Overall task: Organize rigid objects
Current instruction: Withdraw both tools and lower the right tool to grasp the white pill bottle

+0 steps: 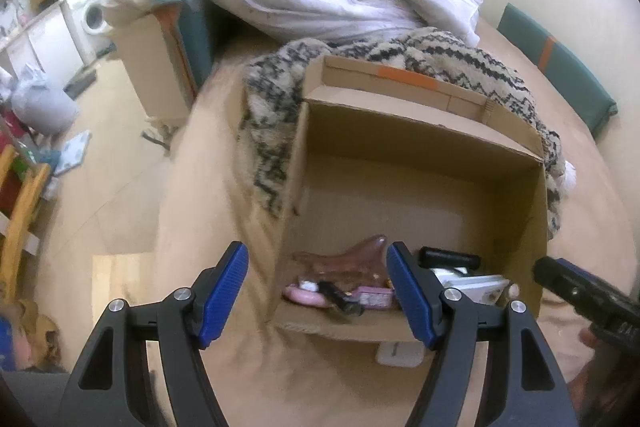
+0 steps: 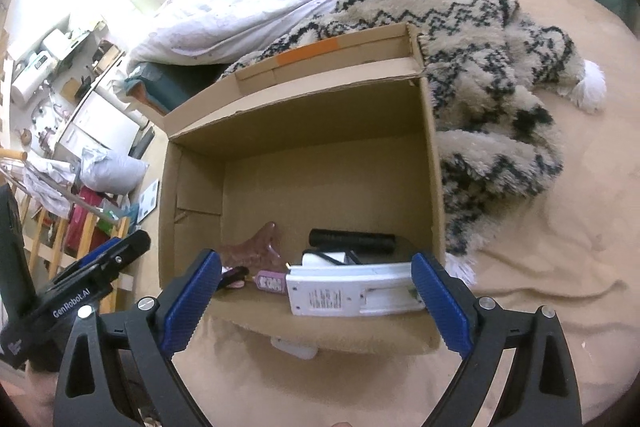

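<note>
Black cylinder (image 2: 352, 241) lies crosswise in box (image 2: 320, 115).

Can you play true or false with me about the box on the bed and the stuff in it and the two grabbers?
1. The cardboard box is open at the top. True.
2. The black cylinder lies on the bed beside the box. False: it lies inside the box, by the white device.
3. The left gripper holds the pink translucent thing. False: its jaws are open and hold nothing.
4. A zigzag-patterned blanket lies against the box. True.
5. The right gripper is open and holds nothing. True.
</note>
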### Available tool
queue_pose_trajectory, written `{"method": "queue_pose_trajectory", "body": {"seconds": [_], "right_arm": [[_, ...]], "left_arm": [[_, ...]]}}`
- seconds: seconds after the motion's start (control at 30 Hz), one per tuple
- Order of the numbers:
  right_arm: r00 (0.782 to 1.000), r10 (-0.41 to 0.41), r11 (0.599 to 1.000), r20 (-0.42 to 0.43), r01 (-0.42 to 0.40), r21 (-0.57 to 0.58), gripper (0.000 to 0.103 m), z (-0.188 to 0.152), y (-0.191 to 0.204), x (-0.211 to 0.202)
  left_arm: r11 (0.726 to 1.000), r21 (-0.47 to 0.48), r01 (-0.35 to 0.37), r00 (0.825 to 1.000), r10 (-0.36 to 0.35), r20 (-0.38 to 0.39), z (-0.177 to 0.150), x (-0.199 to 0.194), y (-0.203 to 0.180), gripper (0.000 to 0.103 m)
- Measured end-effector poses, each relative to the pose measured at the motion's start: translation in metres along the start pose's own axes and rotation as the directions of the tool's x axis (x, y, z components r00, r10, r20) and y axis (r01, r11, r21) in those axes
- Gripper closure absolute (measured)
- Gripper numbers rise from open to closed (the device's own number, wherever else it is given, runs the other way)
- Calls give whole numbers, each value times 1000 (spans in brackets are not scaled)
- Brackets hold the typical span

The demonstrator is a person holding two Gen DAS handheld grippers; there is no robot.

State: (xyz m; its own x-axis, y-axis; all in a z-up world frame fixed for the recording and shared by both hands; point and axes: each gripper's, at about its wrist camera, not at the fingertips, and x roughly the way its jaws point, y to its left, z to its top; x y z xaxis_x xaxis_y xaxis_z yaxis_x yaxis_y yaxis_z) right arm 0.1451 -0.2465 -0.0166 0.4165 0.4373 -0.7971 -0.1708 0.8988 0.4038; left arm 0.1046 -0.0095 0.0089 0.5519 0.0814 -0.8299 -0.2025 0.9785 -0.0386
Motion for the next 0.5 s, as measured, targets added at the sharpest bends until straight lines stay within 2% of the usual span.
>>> {"method": "queue_pose_trajectory", "body": {"seconds": [0.13, 0.23, 0.37, 0.5], "right_arm": [[1000, 15, 1000, -11, -15, 8, 1, -14, -2, -10], [999, 20, 999, -40, -18, 33, 1, -25, -5, -12], [990, 49, 997, -136, -40, 70, 1, -45, -7, 3], [967, 77, 991, -243, -48, 124, 1, -69, -7, 30]], "left_arm": [[1000, 3, -22, 1000, 22, 3, -11, -14, 9, 34], [999, -30, -34, 999, 35, 9, -22, -27, 24, 34], [994, -94, -47, 999, 47, 4, -33, -34, 43, 34], [985, -166, -34, 999, 29, -30, -38, -31, 56, 34]]}}
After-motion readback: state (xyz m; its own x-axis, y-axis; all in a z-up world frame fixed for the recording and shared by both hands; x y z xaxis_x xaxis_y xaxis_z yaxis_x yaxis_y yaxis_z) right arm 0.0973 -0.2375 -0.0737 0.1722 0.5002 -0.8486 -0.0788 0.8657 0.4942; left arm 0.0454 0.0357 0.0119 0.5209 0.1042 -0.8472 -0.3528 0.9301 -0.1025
